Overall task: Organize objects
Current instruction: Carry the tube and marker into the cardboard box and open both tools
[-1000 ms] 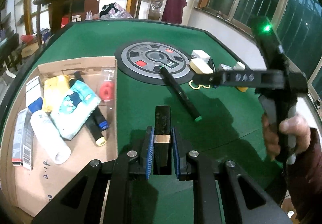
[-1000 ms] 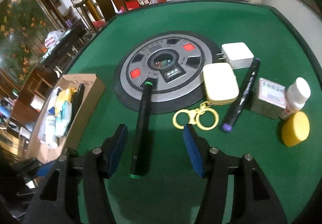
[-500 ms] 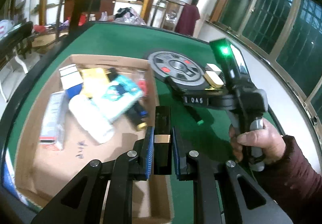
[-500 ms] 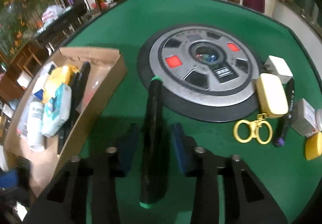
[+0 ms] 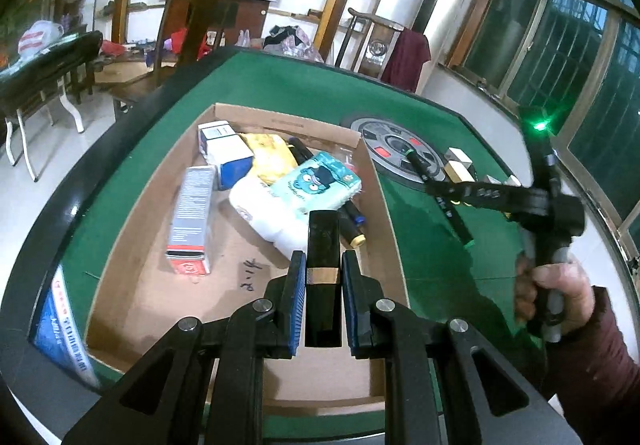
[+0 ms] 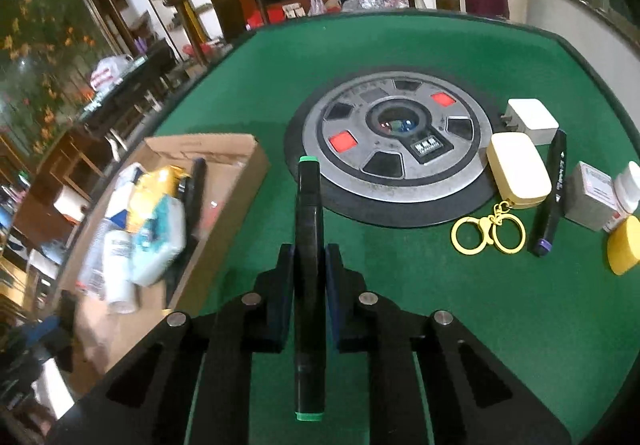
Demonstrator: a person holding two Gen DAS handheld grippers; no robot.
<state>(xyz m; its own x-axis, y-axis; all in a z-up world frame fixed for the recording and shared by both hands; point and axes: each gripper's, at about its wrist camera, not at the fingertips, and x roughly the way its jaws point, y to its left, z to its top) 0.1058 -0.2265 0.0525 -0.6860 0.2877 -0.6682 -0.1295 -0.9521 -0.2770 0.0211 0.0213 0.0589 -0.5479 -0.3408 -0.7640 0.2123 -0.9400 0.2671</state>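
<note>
2 grips are now in place. The right tongs point(image 6: 308, 257), wide apart around the green-capped marker point(image 6: 307, 229) a second ago, have been clamped onto its barrel, which lies over the green tabletop point(image 6: 440, 325) just in front of the grey disc point(image 6: 394, 141). The left tongs point(image 5: 323, 277) are kept nearly closed on a black bar point(image 5: 323, 245) with a gold band and have been carried from over the felt to above the box point(image 5: 224, 285), where earlier items are piled. By the look of it, the bar is ready for release and the marker for lifting.
</note>
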